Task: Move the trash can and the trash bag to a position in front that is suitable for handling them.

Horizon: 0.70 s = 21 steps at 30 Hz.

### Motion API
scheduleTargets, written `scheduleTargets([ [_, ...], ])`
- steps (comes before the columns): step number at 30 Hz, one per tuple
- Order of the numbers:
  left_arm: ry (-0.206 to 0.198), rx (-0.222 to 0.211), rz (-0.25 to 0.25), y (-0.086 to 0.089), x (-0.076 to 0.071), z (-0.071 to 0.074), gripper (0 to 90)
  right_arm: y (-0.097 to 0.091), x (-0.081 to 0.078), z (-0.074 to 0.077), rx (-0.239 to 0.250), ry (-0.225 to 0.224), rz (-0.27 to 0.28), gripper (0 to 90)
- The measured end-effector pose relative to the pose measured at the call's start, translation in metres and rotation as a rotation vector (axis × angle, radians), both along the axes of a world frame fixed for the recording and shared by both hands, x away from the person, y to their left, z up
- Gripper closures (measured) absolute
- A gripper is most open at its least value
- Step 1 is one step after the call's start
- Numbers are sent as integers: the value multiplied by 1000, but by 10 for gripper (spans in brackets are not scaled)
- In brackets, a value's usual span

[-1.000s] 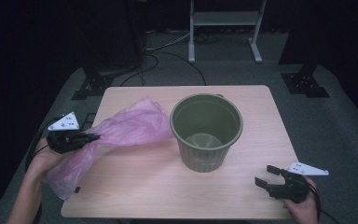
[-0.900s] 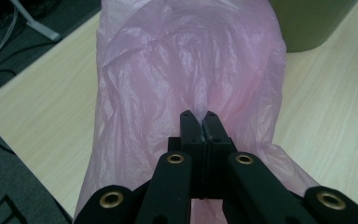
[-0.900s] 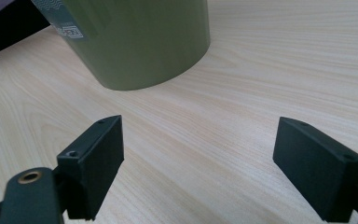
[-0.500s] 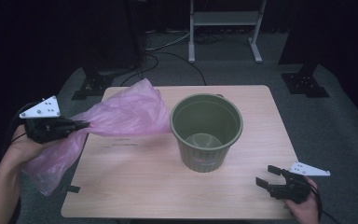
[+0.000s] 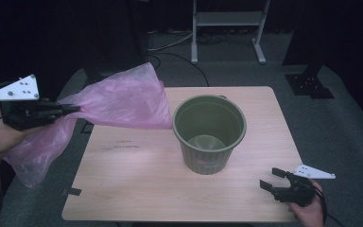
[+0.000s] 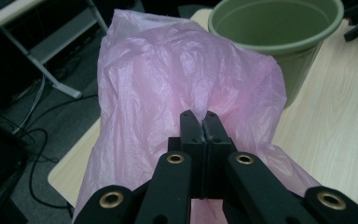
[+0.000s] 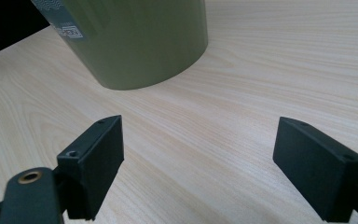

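The left gripper [image 5: 73,109] is held off the left edge of the wooden surface [image 5: 137,189], its fingers [image 6: 192,128] pressed together on a fold of the pink plastic bag [image 5: 123,101]. In the left gripper view the thin film bunches where the fingers pinch it and spreads out crumpled beyond them. From the grip the bag stretches right toward the olive-green bucket [image 5: 210,135], its far edge reaching just beside the bucket's rim, while another part hangs down past the surface's left edge. The bucket stands upright near the middle of the surface. The right gripper [image 5: 276,178] rests low at the near right corner, well apart from the bag, its fingers [image 7: 98,154] spread wide with only bare wood between them.
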<state>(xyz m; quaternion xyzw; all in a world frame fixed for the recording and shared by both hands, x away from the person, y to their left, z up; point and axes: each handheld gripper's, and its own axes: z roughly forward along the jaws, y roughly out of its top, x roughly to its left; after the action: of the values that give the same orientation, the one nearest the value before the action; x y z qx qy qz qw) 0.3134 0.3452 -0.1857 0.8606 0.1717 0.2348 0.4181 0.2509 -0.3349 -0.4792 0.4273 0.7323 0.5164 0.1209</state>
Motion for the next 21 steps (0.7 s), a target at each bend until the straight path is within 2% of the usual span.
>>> scheduleTargets([
  [2,-14,-4,1,1,-2,9,895,0,-1,0,2,3,-2,154],
  [11,-43,-40,-16,3,-7,30,896,-1,-1,0,1,0,-2,154],
  [21,-56,-61,-68,-12,-8,39,895,-2,-2,0,0,0,-3,154],
])
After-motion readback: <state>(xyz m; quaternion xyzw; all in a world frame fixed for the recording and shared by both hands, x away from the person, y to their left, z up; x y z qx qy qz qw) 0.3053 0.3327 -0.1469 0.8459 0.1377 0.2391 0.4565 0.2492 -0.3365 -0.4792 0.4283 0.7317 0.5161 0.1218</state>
